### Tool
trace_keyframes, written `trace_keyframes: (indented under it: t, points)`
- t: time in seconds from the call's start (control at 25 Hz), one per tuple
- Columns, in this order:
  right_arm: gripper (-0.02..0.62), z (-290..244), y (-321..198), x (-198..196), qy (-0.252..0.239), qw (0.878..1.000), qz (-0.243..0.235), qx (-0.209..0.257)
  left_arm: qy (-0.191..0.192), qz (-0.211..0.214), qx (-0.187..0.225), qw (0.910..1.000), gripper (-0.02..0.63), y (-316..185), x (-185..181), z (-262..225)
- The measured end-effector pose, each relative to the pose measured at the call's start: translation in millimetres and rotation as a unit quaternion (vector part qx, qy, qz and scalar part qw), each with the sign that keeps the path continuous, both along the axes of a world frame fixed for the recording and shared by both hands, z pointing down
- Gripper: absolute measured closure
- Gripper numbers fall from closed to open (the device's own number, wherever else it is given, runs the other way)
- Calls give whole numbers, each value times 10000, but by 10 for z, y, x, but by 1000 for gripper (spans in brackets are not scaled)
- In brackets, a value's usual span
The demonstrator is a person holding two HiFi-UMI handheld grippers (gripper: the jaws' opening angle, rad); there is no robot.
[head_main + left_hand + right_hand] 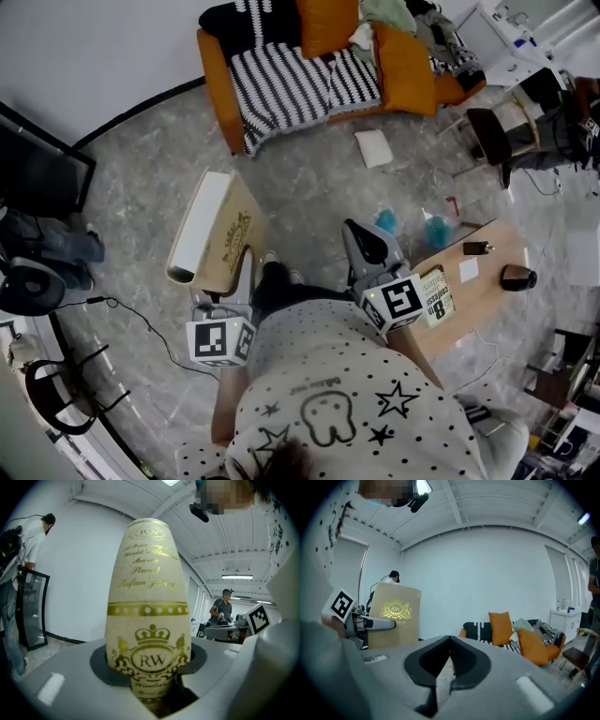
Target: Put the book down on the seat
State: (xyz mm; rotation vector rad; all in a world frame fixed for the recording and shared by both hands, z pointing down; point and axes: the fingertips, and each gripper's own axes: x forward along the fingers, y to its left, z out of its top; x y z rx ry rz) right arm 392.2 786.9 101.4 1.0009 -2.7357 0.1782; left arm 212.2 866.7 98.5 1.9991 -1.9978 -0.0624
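Note:
A thick tan book with a gold crest on its cover is held above the grey floor, spine toward me. My left gripper is shut on its lower edge. In the left gripper view the book's spine stands upright between the jaws of the left gripper. My right gripper is raised beside it, shut and empty. The right gripper view shows the right gripper with its pads touching, and the book to its left. The seat is an orange sofa with a striped blanket, some way ahead; the same sofa appears in the right gripper view.
A low wooden table with small items stands at my right. A white cushion and blue items lie on the floor before the sofa. A dark chair is at the far right, a black panel at the left. Other people stand in the room.

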Motion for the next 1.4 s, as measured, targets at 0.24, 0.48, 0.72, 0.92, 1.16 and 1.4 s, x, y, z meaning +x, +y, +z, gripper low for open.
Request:
trace_keyframes:
  t: [0.24,0.48,0.72,0.92,1.16,1.4]
  points:
    - [594,-88,-218,-284,-71,9999,152,13,-28,184,-122,9998,374,-215,-271,1]
    - [594,-79,-345,-447,-61,9994,339,27,-1,300,-110,9995,374,-380,-467,12]
    - [594,-85,-417,-451,1,9981,617,87,-78,501,-97,9987,374,-475,-628,12]
    - [594,15,-490,-242,155,9943,1056,-20,-48,582,-158,9982,374,-521,-663,41]
    - [594,36,-579,-190,337,9931,1126,-50,36,582,-265,9979,374,-548,-652,150]
    - [594,62,-649,-281,406,9942,988,-145,139,461,-382,9981,373,-568,-697,122]
